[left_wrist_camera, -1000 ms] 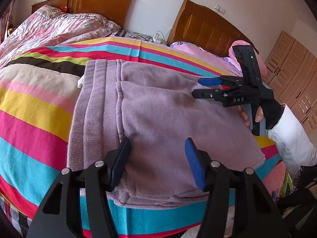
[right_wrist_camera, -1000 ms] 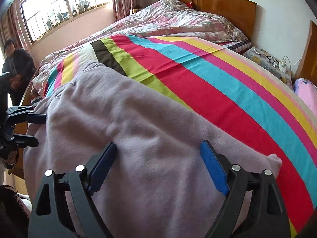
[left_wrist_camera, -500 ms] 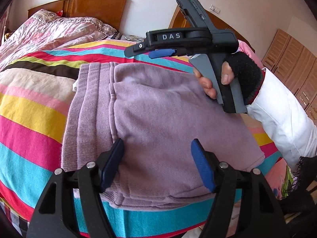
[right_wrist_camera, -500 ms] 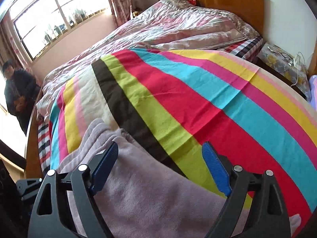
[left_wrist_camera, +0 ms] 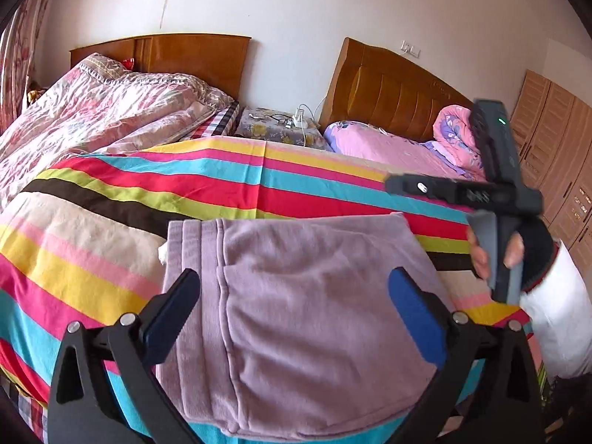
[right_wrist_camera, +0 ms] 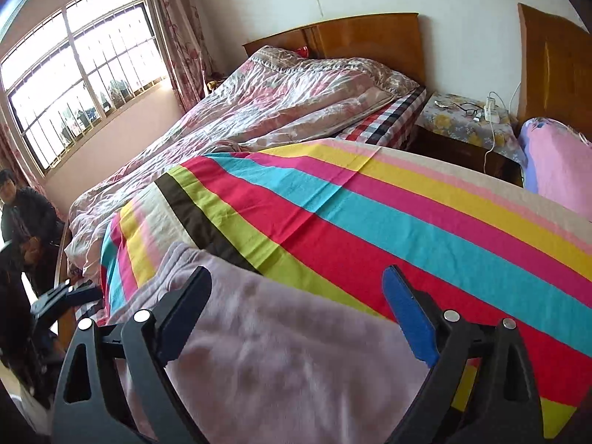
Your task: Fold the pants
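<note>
Folded pants (left_wrist_camera: 310,310) rest on the striped bed (left_wrist_camera: 259,185) as my tongs let go.

I have both tongs over the lilac bundle: left tongs (left_wrist_camera: 296,318) and right tongs (right_wrist_camera: 299,318) are opening wide, gripping nothing. The pants lie doubled near the bed's front edge; folding looks nearly done, perhaps one tidy-up left.

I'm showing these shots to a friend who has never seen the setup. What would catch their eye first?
Probably the boldly striped sheet spread across the near bed, with the folded lilac pants lying at its near edge. Next come the two black grippers: the left gripper in the foreground, jaws opening above the pants with nothing gripped, and the right gripper likewise.
</note>
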The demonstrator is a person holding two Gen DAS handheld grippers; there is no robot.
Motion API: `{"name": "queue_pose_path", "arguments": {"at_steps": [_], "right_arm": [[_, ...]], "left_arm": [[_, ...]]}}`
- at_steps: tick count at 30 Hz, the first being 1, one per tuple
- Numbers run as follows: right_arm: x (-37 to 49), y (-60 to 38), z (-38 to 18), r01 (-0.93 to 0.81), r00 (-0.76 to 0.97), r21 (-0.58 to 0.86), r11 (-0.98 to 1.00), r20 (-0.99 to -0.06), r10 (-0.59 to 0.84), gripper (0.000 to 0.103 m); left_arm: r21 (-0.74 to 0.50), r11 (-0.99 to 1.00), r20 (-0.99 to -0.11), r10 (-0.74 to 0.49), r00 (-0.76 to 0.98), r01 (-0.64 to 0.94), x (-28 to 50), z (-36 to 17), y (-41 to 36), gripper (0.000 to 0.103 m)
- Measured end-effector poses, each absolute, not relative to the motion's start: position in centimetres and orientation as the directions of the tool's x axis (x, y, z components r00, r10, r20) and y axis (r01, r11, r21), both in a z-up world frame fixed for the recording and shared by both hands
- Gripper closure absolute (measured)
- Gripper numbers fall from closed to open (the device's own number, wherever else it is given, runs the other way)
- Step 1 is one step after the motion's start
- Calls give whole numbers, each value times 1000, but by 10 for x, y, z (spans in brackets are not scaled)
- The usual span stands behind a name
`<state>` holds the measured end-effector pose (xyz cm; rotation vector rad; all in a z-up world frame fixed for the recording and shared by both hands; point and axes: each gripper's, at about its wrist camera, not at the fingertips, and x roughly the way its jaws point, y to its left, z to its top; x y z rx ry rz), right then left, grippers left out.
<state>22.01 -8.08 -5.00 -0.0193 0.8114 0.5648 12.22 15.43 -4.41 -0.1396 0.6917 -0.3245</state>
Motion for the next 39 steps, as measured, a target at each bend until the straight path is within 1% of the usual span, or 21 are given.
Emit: {"name": "queue_pose_path", "arguments": {"at_steps": [4,6,8,9,12,14,15,17,19,20,21,22,24,26,28,30,33,35,37,38,39], "right_arm": [[138,-107,-86,-443,550,180,878,-719,425,12],[106,-102,-110,-447,545,138,884,-742,391,12],[82,-93,-140,-453,560,21,891,-771,303,10],[71,-95,-143,-451,603,-13,892,-742,294,9],[66,-113,-136,-395,576,75,916,-756,311,9],[50,-119,-119,-390,640,27,920,-710,292,9],[42,-119,-114,-416,650,23,909,-692,314,9],[36,-118,-123,-430,629,22,902,-710,317,8],[36,-118,-147,-425,572,29,905,-766,293,8],[37,-118,-156,-425,552,12,905,-789,270,7],[29,-114,-157,-440,588,-61,896,-774,235,8],[30,-114,-157,-452,571,-64,890,-787,233,8],[35,-126,-140,-439,566,20,898,-770,294,8],[42,-146,-113,-437,594,128,890,-702,393,8],[63,-158,-91,-478,580,259,839,-624,523,8],[92,-155,-82,-536,562,284,795,-583,587,7],[146,-141,-97,-562,475,351,749,-604,640,7],[176,-130,-118,-554,401,385,738,-654,642,7],[193,-125,-130,-548,391,341,764,-702,595,9],[197,-126,-127,-547,409,324,772,-702,584,12],[200,-130,-120,-526,455,300,796,-691,561,11]], "left_arm": [[-167,967,-693,-253,675,191,168,-78,145,2],[-163,969,-724,-244,645,184,175,-101,145,2],[-124,974,-711,-221,667,190,172,-112,144,2],[-124,973,-710,-224,668,193,173,-113,145,2],[-128,980,-711,-198,675,153,174,-114,152,2],[-74,994,-681,-111,724,83,160,-103,154,3],[-70,993,-648,-115,753,91,147,-95,153,3],[-68,994,-616,-114,779,91,126,-89,151,2],[-32,996,-636,-84,767,83,112,-102,147,2],[6,997,-673,-53,738,78,111,-115,146,2],[49,996,-695,-17,719,71,108,-126,145,1],[65,995,-683,-13,730,79,100,-129,147,1],[63,995,-676,-12,737,75,89,-122,153,1],[41,997,-647,-18,762,59,76,-104,158,2],[-32,995,-609,-94,788,94,65,-86,159,2],[-31,992,-605,-115,788,121,68,-83,153,2],[-9,995,-664,-83,743,103,84,-103,146,2],[3,996,-695,-63,716,91,90,-119,148,2],[58,994,-703,-23,711,89,90,-127,148,1],[51,994,-704,-31,709,93,89,-127,150,1],[35,995,-708,-41,705,94,89,-127,153,1]]}}
